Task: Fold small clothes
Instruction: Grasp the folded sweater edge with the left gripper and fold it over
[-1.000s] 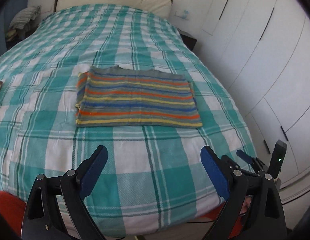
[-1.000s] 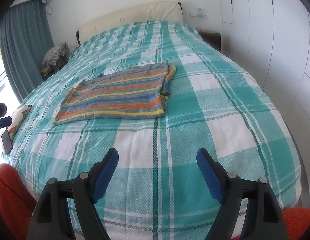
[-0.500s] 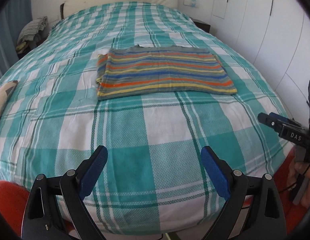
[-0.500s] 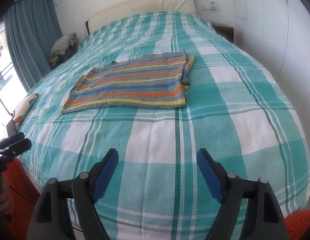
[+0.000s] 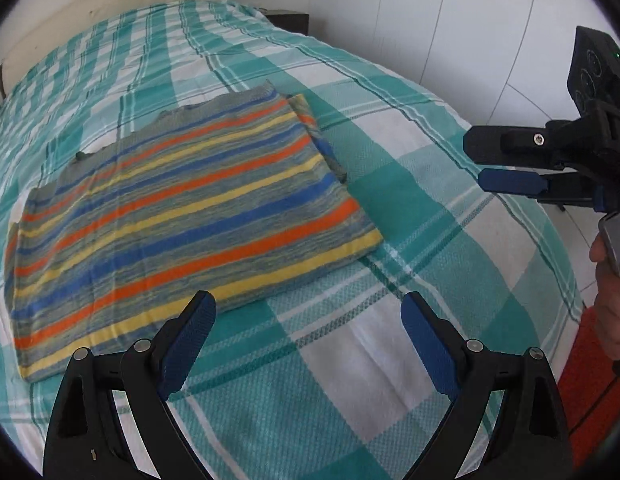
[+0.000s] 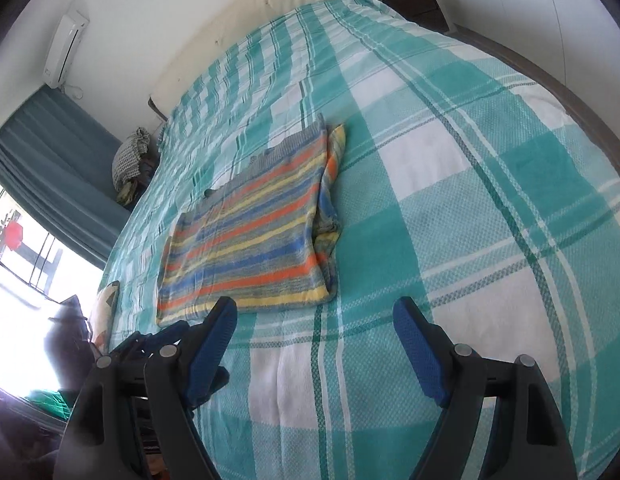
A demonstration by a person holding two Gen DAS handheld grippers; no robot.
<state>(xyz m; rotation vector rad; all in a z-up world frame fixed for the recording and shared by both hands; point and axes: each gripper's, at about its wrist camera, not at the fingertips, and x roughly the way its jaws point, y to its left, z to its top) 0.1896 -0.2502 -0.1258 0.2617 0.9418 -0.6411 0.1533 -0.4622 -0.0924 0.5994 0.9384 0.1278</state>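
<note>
The striped garment (image 5: 182, 216) lies flat, partly folded with layers showing along one side, near the foot edge of the bed (image 5: 410, 128), within reach. The left gripper (image 5: 306, 332) and the right gripper (image 6: 314, 332) both gape wide, empty, above the checked cover. Cupboards (image 5: 450, 20) stand beside, a curtain (image 6: 50, 160) opposite.

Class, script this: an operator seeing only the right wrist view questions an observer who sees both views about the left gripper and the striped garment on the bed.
Operator: Is the left gripper open?
Observer: Yes. The left gripper has its fingers wide apart, with nothing between them.
Operator: Where does it point?
Observer: At the checked bedspread, just short of the near edge of the striped garment.
Operator: What holds my gripper?
Observer: A hand grips the handle of the right gripper beside the bed.
</note>
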